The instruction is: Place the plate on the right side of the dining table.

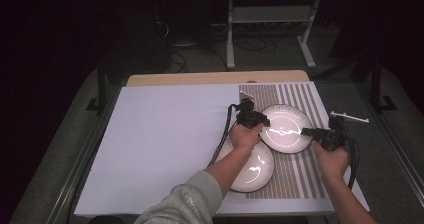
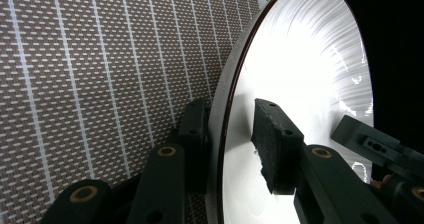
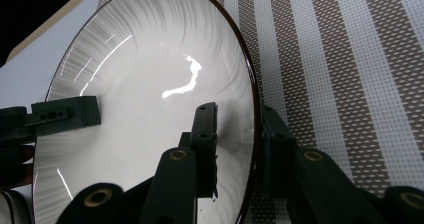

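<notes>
far plate [image 1: 286,126]: white, glossy, dark-rimmed, ribbed border, on striped mat [image 1: 305,96] near table's far right corner | left gripper [image 1: 251,118]: jaws astride its left rim | right gripper [image 1: 316,133]: jaws astride its right rim | near plate [image 1: 256,171] overlaps beside it

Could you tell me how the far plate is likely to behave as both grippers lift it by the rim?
The far plate looks rigid and glossy, so it may slip between the pads. It is probably breakable. The left gripper and right gripper on opposite rims should limit tipping.
</notes>
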